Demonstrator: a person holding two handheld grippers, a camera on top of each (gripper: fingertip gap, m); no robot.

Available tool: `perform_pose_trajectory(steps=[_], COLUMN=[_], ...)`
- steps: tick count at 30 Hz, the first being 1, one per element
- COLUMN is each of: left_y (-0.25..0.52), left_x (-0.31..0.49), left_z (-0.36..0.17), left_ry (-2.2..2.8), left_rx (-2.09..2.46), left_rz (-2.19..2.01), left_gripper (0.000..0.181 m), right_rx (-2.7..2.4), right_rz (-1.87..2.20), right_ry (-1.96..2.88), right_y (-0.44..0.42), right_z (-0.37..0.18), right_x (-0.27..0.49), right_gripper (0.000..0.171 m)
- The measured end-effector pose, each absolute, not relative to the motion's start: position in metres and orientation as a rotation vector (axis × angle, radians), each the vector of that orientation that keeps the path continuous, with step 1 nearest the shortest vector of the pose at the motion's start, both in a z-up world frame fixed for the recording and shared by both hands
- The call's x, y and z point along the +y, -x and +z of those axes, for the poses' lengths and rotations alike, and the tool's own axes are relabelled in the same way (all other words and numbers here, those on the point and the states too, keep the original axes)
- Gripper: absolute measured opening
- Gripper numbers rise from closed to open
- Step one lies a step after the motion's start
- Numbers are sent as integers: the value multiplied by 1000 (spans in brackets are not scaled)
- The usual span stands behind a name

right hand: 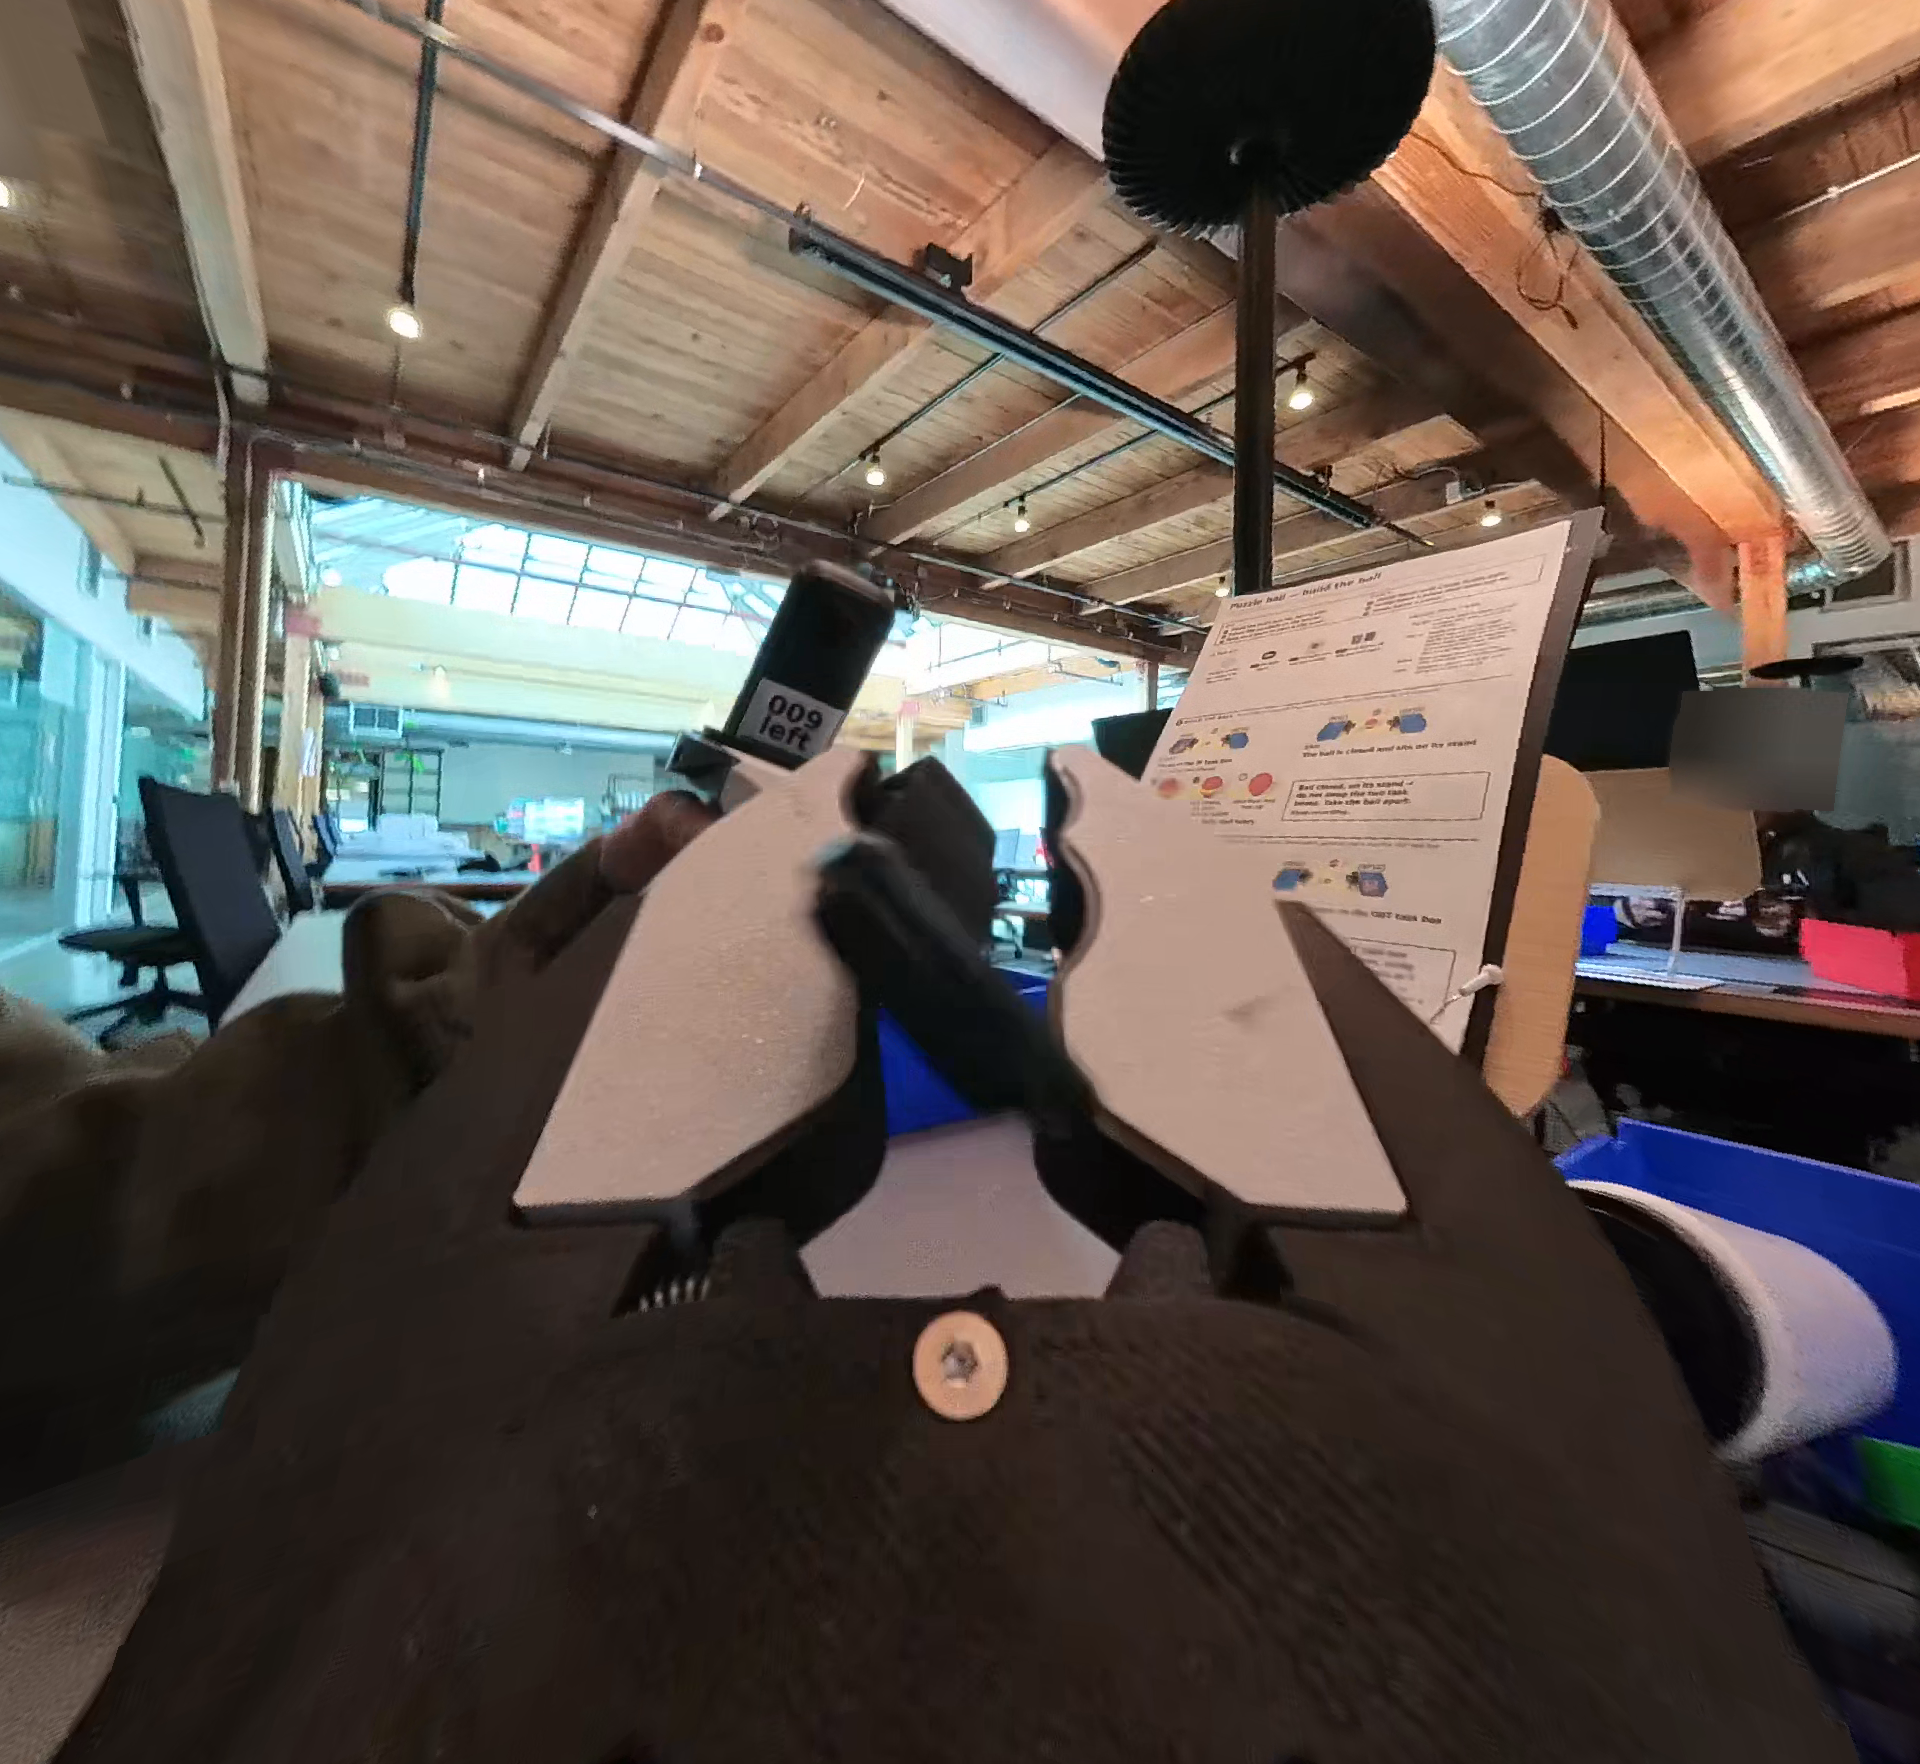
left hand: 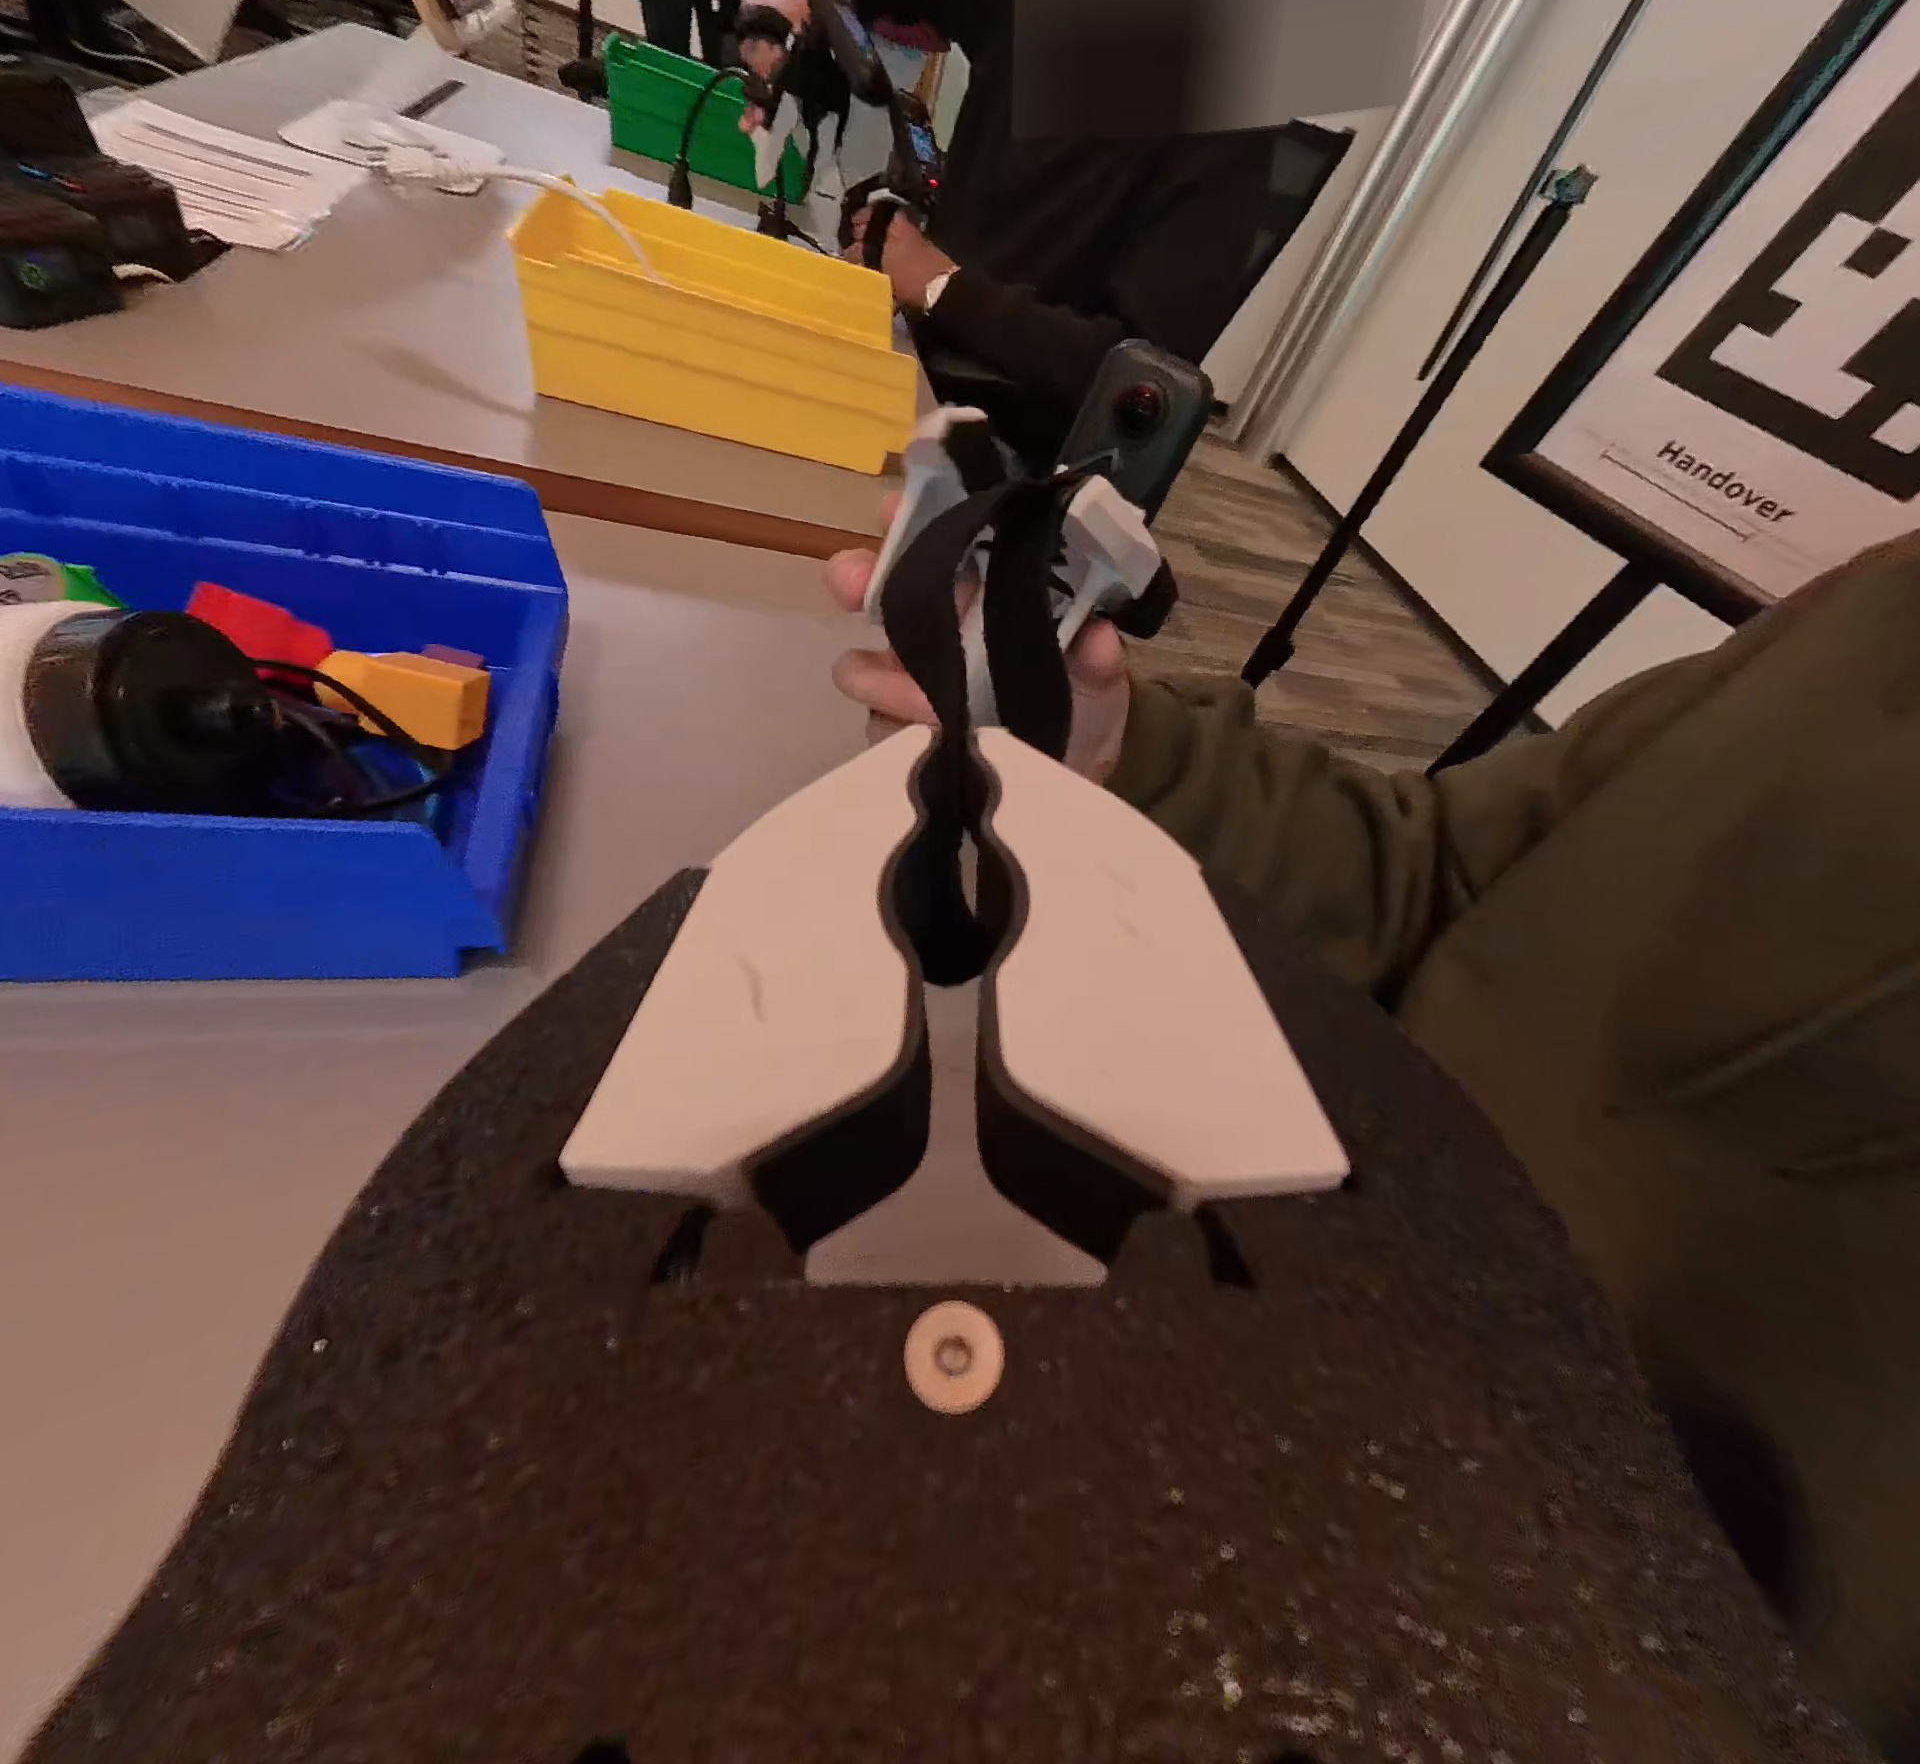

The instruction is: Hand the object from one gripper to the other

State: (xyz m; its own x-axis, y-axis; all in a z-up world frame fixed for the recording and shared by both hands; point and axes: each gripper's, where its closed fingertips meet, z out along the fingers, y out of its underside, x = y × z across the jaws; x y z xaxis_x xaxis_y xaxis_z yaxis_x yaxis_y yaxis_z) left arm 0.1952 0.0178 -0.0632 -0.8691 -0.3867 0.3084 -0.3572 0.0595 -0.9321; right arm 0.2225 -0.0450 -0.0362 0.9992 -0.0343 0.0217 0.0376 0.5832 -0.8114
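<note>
- Black strap [left hand: 940, 675]: looped, long axis running straight ahead from the left gripper [left hand: 951, 758], above the desk [left hand: 665, 634] edge.
- Left gripper: pressed together, pinching the strap.
- Right gripper [right hand: 951, 815]: spread around the strap's far end.
- Printed sheet [right hand: 1361, 758] and camera label [right hand: 792, 720]: writing present, not transcribed.

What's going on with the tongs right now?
Left tongs shut on black strap. Right tongs open around it. Nothing blocking.

The strap [left hand: 951, 831] is black. One bin [left hand: 312, 841] is blue, one bin [left hand: 717, 343] yellow, one bin [left hand: 665, 104] green. The tabletop [left hand: 208, 1143] is grey.
</note>
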Motion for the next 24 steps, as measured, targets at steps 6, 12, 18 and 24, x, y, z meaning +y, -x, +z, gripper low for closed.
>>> perform_pose_trajectory(steps=[6,12,18,24], left_y=[-214,-236,-235,-247], left_x=[31,46,23,-1], left_z=[-76,-72,-72,-105], left_ry=[763,703,395,153], left_rx=[2248,2058,1980,1991], left_rz=[-1824,-1549,-1229,-768], left_gripper=[3,48,57,57], right_rx=[-43,292,549,562], right_rz=[-194,-171,-40,-11], right_ry=[1111,1191,1379,1468], right_y=[-230,-264,-275,-260], right_z=[-49,-54,-85,-91], right_x=[-41,-35,-23,-8], right_gripper=[7,5,4,6])
